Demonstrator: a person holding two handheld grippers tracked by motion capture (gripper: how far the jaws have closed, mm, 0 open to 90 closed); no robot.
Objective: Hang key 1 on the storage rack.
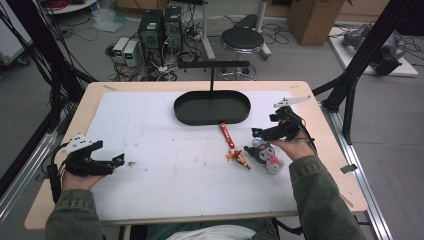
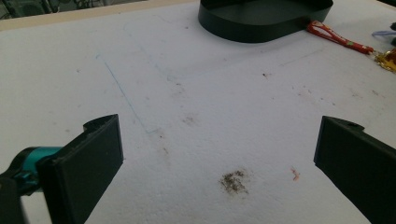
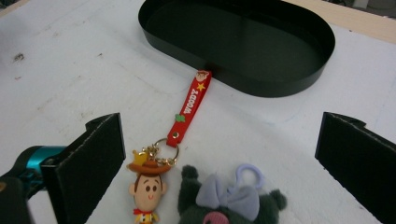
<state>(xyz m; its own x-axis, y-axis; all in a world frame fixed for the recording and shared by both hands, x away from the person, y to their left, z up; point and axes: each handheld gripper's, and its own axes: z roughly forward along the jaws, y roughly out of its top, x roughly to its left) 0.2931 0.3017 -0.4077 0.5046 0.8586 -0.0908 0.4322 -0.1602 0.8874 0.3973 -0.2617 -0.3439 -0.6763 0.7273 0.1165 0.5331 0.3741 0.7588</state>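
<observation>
Cowboy keychain (image 3: 148,184) and plush toy (image 3: 224,205) side by side just in front of the right gripper (image 3: 219,154), strap (image 3: 190,105) running away to the tray (image 3: 243,44) beyond, left gripper (image 2: 217,154) well apart

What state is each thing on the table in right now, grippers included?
Left gripper: open, over bare mat, holding nothing.
Right gripper: open, jaws either side of the two keychains, gripping neither.
Woody keychain: lying flat, red strap stretched toward the tray.
Plush keychain: lying on the mat beside Woody.
Black oval tray: upright, empty.
White mat: flat, stained in spots.
</observation>
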